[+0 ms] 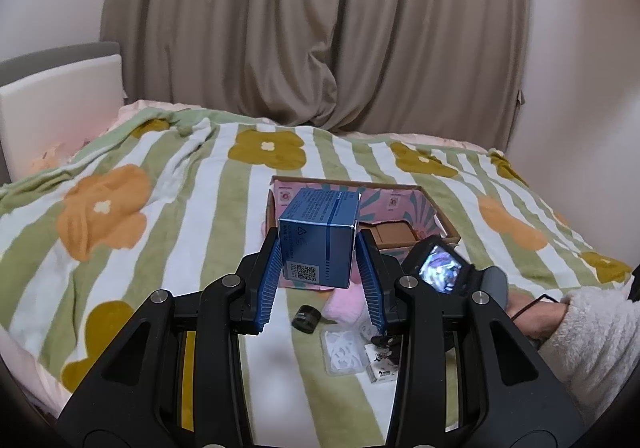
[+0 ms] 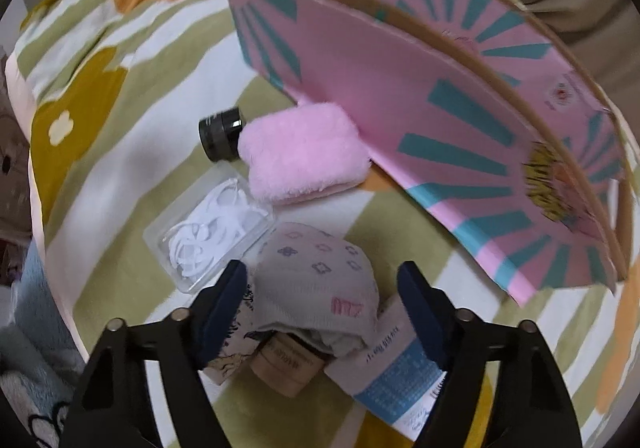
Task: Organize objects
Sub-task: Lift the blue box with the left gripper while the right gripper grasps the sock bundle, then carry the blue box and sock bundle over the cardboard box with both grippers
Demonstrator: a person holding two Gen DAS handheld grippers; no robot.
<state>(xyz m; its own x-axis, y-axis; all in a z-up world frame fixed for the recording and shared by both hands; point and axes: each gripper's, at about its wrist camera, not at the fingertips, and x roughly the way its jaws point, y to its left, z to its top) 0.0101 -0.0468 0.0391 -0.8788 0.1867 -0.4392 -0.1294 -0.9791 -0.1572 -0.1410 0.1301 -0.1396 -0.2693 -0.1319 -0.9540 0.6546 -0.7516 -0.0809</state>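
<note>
My left gripper (image 1: 318, 248) is shut on a blue carton (image 1: 318, 232), held above the bed just in front of the open pink cardboard box (image 1: 400, 204). In the right wrist view my right gripper (image 2: 320, 268) points steeply down over a folded grey patterned cloth (image 2: 316, 280). The cloth lies between the open jaws; the left pad (image 2: 224, 296) is at its edge and the right pad (image 2: 416, 300) stands clear of it. Under the cloth lie a white tube with a blue label (image 2: 396, 376), a small brown pack (image 2: 288, 368) and a printed card (image 2: 236, 360).
A flowered green-striped blanket (image 1: 160, 208) covers the bed. On it lie a black jar (image 2: 220, 134), a pink fluffy pad (image 2: 304, 156) and a clear case of white picks (image 2: 208, 232), beside the pink box's wall (image 2: 440, 128). A person's fleecy sleeve (image 1: 592, 340) is at the right.
</note>
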